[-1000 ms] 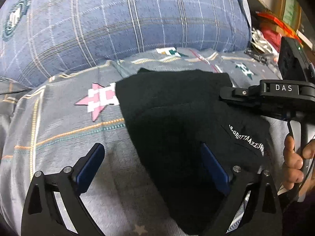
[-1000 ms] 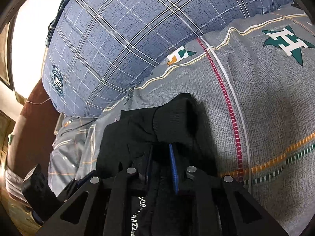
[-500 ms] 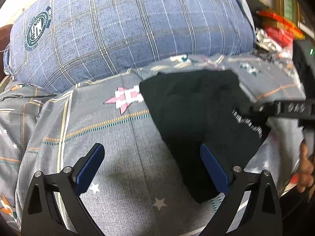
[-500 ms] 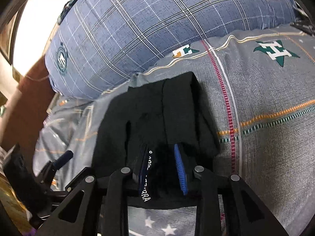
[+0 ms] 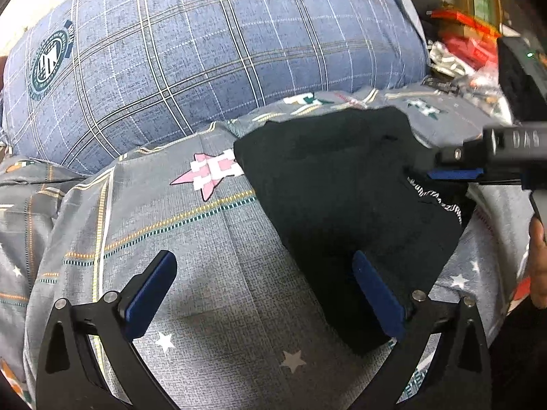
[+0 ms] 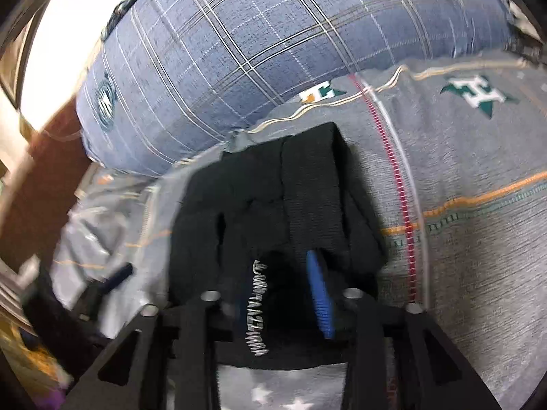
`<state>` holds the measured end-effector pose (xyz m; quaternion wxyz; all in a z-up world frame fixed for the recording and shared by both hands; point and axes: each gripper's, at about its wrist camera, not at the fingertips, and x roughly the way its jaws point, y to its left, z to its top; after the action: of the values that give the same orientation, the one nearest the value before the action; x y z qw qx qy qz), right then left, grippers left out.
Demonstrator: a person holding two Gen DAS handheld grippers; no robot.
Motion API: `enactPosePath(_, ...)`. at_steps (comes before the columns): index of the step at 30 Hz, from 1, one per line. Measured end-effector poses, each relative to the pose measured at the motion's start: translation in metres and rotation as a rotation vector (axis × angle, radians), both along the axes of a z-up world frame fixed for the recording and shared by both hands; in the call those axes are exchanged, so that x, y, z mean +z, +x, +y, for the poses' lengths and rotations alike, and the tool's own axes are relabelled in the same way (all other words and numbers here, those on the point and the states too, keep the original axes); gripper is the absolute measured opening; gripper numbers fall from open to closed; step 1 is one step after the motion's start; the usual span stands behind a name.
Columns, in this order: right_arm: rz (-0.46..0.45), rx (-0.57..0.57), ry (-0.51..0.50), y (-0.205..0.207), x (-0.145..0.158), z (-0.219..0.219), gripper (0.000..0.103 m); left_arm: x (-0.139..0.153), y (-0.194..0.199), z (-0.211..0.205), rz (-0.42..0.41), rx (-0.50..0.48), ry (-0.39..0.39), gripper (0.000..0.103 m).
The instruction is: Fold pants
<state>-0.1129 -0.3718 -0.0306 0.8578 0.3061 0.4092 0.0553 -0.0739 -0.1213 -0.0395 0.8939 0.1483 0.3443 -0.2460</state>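
Both tongs hover over the folded black fabric pants (image 5: 345,205) lying on the grey patterned bed sheet (image 5: 191,273) below a blue plaid pillow (image 5: 212,51). Left tongs (image 5: 263,294) stand wide, one blue pad over the pants' near edge. Right tongs (image 6: 283,294) have just been opening, jaws partly apart, straddling the white-lettered hem without pressing it.

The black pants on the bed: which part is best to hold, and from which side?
Probably the near corner of the black pants, taken from the open side toward the camera. In the left wrist view that folded edge lies flat on the bedsheet, beside the open left gripper, with nothing in the way.
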Motion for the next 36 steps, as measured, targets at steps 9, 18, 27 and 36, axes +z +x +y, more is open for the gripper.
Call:
enactPosePath(9,-0.076,-0.139,-0.107,0.005,0.023,-0.007,0.057,0.011,0.008,0.021,-0.022,0.057,-0.018,0.103)
enactPosePath(18,-0.088,-0.117,-0.135,0.021,0.029,0.011,0.064,0.016,0.026,0.044,-0.047,0.158,-0.007,0.103)
enactPosePath(27,-0.090,-0.076,-0.386,0.027,0.037,0.055,0.067,0.013,0.039,0.062,-0.027,0.240,-0.023,0.103)
enactPosePath(36,-0.031,-0.079,-0.650,0.033,0.032,0.089,0.070,0.011,0.047,0.076,-0.020,0.307,-0.055,0.103)
